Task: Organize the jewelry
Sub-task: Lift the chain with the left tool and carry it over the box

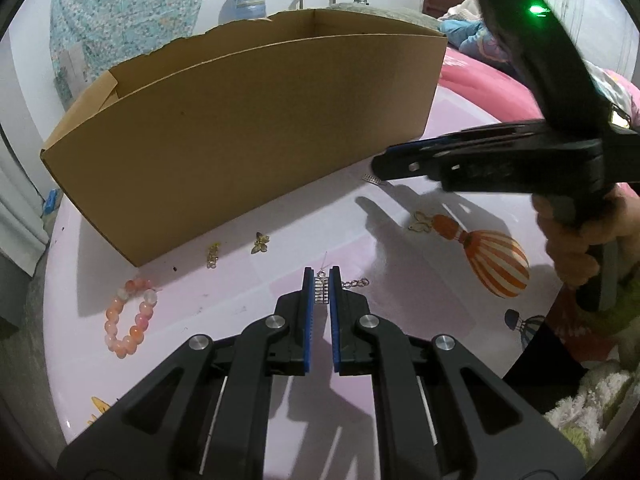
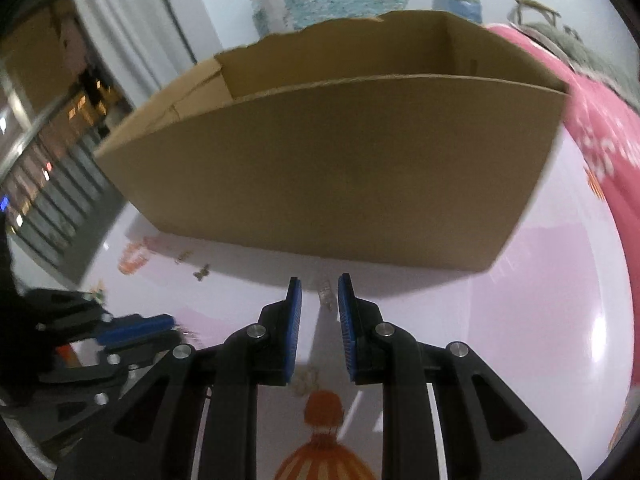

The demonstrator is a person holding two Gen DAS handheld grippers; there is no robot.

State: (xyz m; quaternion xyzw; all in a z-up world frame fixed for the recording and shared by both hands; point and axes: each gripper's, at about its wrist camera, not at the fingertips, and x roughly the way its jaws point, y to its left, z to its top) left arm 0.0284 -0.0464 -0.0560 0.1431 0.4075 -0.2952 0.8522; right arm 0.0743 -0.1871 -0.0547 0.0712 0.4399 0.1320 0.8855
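A brown cardboard box (image 1: pixel 248 120) stands open at the back of the pink table; it also fills the right wrist view (image 2: pixel 340 160). My left gripper (image 1: pixel 321 276) is open, its jaws on either side of a small silver piece with a chain (image 1: pixel 322 292) that lies on the table. My right gripper (image 2: pixel 319 284) is open above the table, with a small silver piece (image 2: pixel 326 294) lying between its tips. In the left wrist view the right gripper (image 1: pixel 384 160) hovers near that silver piece (image 1: pixel 372 179). A pink bead bracelet (image 1: pixel 130 316) lies at the left.
Two small gold butterfly charms (image 1: pixel 261 242) (image 1: pixel 422 222) and a gold chain piece (image 1: pixel 213 255) lie in front of the box. The tablecloth has orange balloon prints (image 1: pixel 496 268). A pink bed (image 1: pixel 500 84) is at the right. The left gripper (image 2: pixel 100 340) shows at the right wrist view's lower left.
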